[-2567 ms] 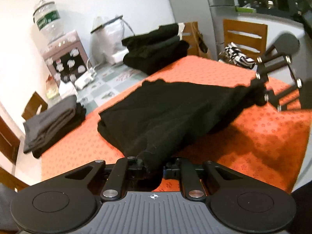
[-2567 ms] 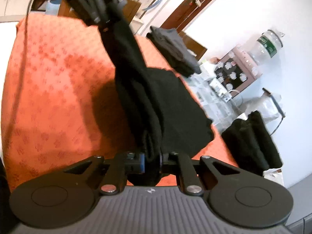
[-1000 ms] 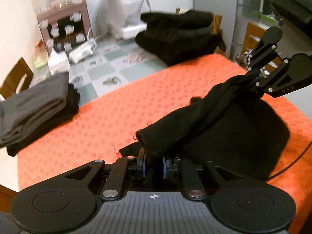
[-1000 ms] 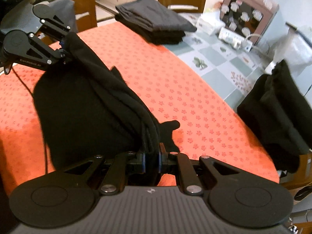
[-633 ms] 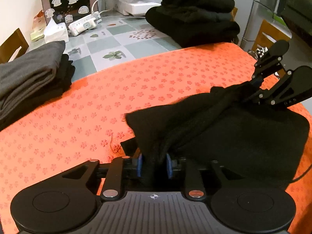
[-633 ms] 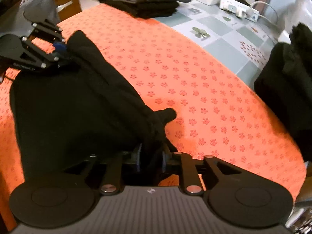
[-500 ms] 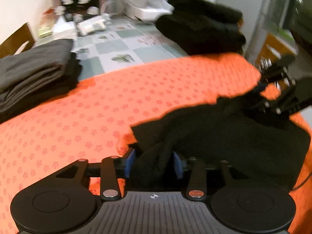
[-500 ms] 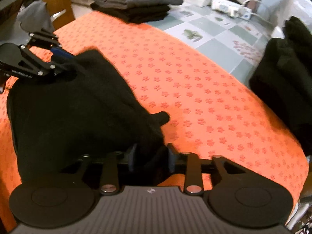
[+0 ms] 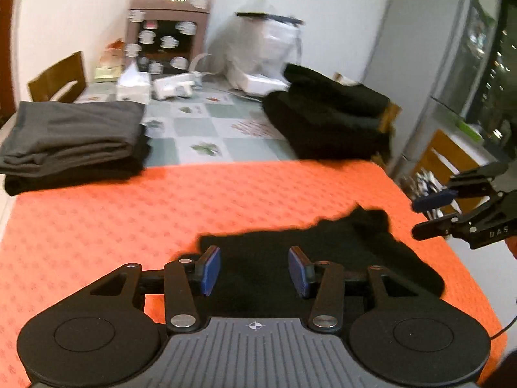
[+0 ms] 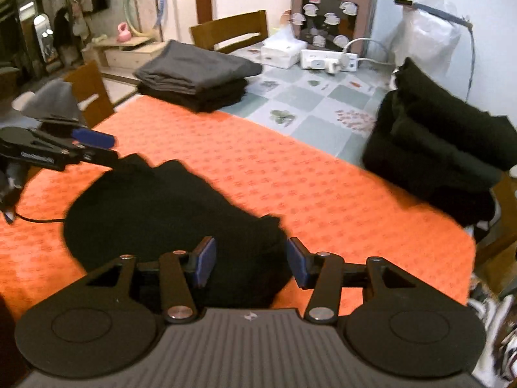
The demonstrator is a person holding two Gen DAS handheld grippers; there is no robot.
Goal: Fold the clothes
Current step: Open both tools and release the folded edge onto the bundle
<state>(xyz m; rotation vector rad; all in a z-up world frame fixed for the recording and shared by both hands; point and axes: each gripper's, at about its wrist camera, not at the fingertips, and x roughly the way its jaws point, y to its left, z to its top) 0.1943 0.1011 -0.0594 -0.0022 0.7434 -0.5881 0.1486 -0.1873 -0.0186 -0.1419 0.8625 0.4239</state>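
On the far left of the table, a folded stack of grey and black clothes [image 9: 72,142] rests at the back edge of the orange floral tablecloth [image 9: 135,213]. Behind it stands a wooden chair [image 9: 58,79], and farther back, on a checked cloth, sit a white tissue box [image 9: 133,87] and a white power strip [image 9: 176,85] in front of a small pink cabinet [image 9: 168,37]. In the middle foreground, the left gripper [image 9: 254,270] hovers with its blue-padded jaws apart and gripping nothing; the black garment [image 9: 323,268] lies loosely folded on the tablecloth beneath and beyond them, free of the pads. A second heap of black clothes [image 9: 329,119] lies behind the tablecloth's far right corner, beside a white plastic bag [image 9: 265,51]. At the right edge, the right gripper [image 9: 433,215] is raised just above the garment's right corner, its jaws opening and holding nothing. From the right wrist camera, the right gripper [image 10: 248,265] likewise shows both pads clear of the garment [image 10: 168,213] lying flat below.
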